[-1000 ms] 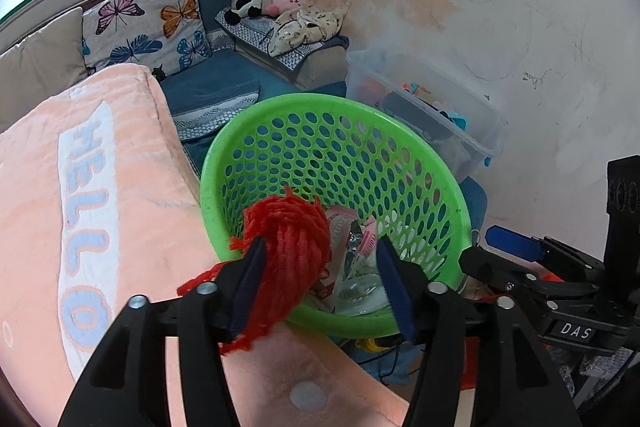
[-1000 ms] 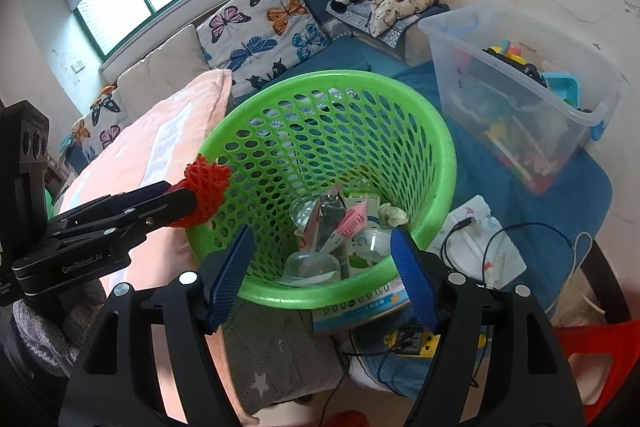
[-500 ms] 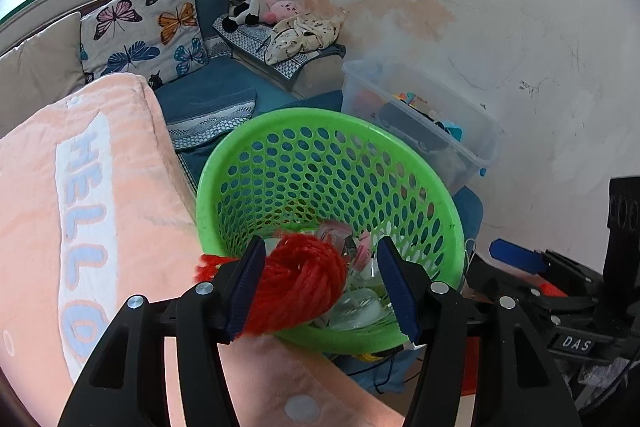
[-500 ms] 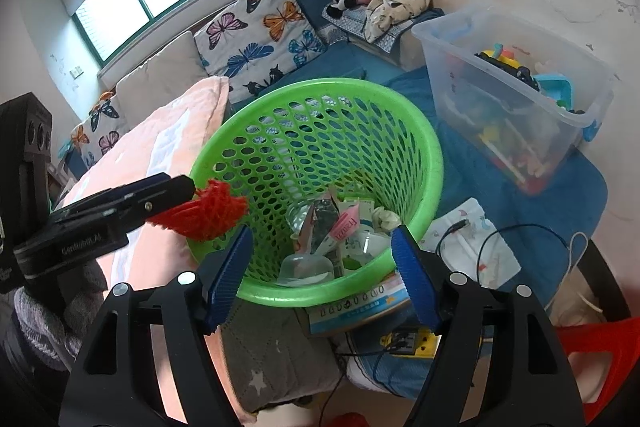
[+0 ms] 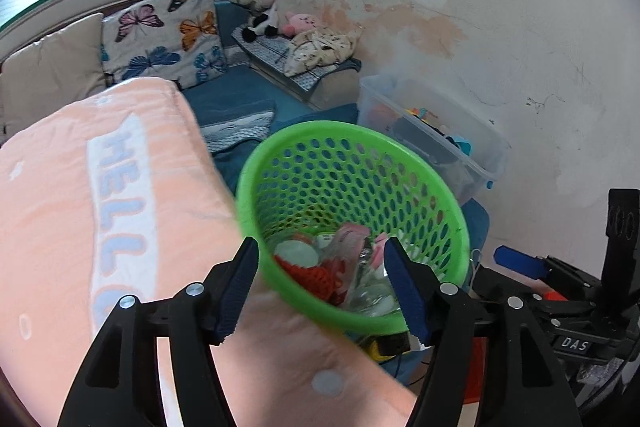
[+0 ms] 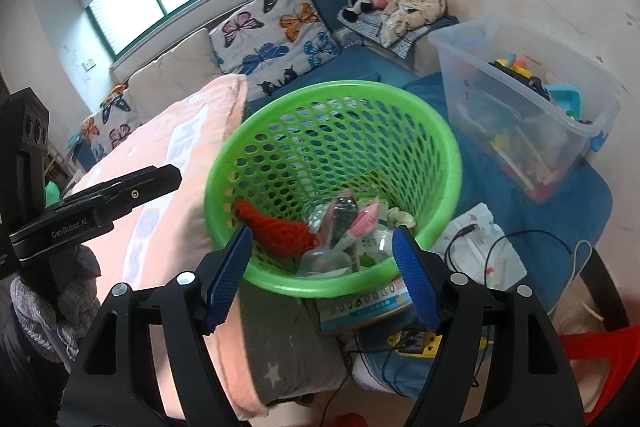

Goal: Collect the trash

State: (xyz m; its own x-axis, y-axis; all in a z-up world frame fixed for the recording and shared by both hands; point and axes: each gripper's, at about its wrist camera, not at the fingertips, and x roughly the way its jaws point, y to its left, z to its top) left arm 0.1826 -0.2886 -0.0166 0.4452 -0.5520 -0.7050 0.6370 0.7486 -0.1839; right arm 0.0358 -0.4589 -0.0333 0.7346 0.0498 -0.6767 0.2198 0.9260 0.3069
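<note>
A green perforated basket (image 5: 440, 195) (image 6: 448, 147) stands beside the bed and holds several wrappers and clear plastic pieces. A red net ball (image 6: 284, 233) lies inside it at the left, also seen in the left wrist view (image 5: 316, 277). My left gripper (image 5: 322, 285) is open and empty, just short of the basket's near rim; it shows at the left in the right wrist view (image 6: 120, 193). My right gripper (image 6: 324, 277) is open and empty above the basket's near rim; it shows at the right in the left wrist view (image 5: 532, 265).
A pink "HELLO" blanket (image 5: 100, 207) covers the bed to the left. A clear bin of toys (image 6: 520, 115) stands right of the basket. A paper box (image 6: 364, 309), cables (image 6: 520, 239) and a yellow power strip (image 6: 416, 339) lie on the floor. A red stool (image 6: 592, 359) is at right.
My left gripper opened and let go of the red net ball, which dropped into the basket. The left gripper has drawn back a little.
</note>
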